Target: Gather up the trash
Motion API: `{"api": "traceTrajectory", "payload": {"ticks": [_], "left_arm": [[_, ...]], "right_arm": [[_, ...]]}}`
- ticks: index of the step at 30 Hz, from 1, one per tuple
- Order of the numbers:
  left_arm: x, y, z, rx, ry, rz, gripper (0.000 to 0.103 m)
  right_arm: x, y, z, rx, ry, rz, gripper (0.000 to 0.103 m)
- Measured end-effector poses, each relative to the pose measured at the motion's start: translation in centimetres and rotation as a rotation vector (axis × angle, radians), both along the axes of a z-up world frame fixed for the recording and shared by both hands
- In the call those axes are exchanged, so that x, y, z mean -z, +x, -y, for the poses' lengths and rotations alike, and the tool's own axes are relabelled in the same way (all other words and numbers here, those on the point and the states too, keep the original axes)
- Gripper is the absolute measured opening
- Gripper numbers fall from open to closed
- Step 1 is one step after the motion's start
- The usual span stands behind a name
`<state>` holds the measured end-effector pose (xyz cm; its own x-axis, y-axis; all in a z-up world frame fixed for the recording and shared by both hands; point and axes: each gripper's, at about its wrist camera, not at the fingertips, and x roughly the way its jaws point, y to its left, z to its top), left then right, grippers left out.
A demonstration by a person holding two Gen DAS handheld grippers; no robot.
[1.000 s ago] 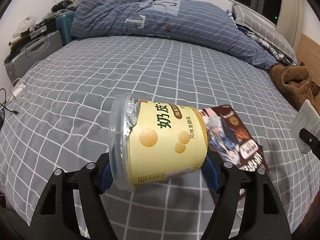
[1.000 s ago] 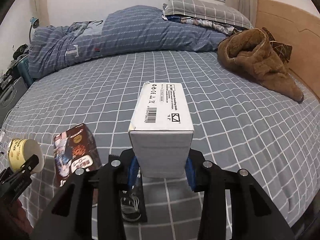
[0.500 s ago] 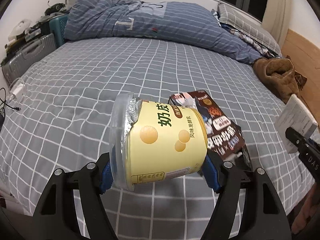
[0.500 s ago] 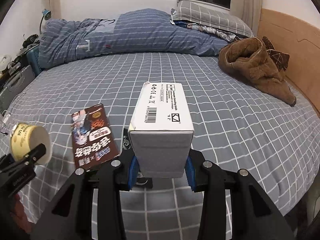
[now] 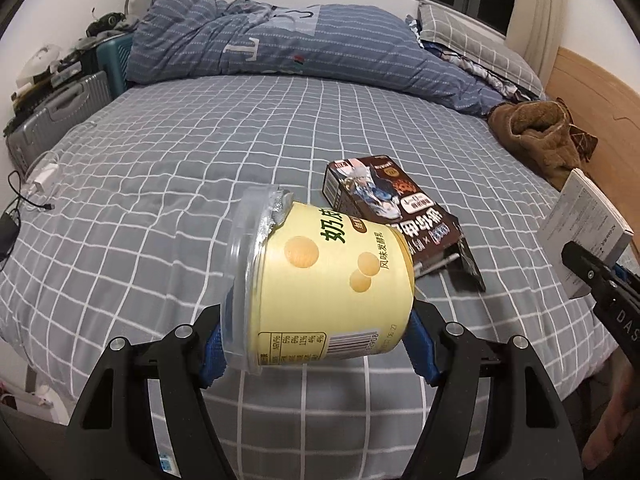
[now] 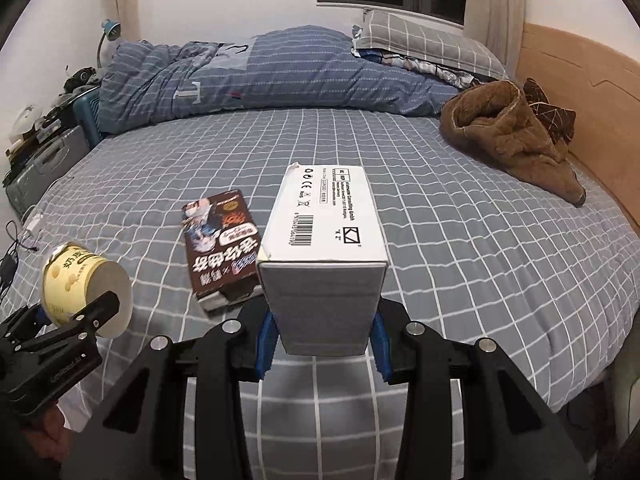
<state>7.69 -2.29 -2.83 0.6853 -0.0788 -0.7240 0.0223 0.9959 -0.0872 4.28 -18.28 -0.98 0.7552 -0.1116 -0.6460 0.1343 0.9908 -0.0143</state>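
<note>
Your left tongs (image 5: pixel 316 354) clamp the yellow tub (image 5: pixel 324 284); your right tongs (image 6: pixel 322 346) clamp the white box (image 6: pixel 324 236). Both are above the bed (image 6: pixel 460 240). The brown carton (image 6: pixel 222 244) lies on it, uncollected.

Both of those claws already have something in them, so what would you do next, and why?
Probably carry both away to wherever the trash goes; no bin shows here. The left gripper is clamped on the yellow cup, the right gripper on the white box, so neither can take the brown carton lying on the bed until one is emptied.
</note>
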Motion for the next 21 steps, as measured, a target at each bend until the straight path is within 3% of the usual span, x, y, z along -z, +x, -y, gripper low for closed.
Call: {"api": "traceTrajectory", "payload": {"ticks": [16, 21], "left_arm": [[-0.6, -5.9, 0.0, 0.024, -0.009, 0.004, 0.069], [-0.8, -7.9, -0.1, 0.027, -0.011, 0.006, 0.069]], "right_arm": [[0.6, -6.0, -1.5, -0.034, 0.011, -0.017, 0.037], [1.0, -8.0, -1.3, -0.054, 0.072, -0.034, 0.037]]}}
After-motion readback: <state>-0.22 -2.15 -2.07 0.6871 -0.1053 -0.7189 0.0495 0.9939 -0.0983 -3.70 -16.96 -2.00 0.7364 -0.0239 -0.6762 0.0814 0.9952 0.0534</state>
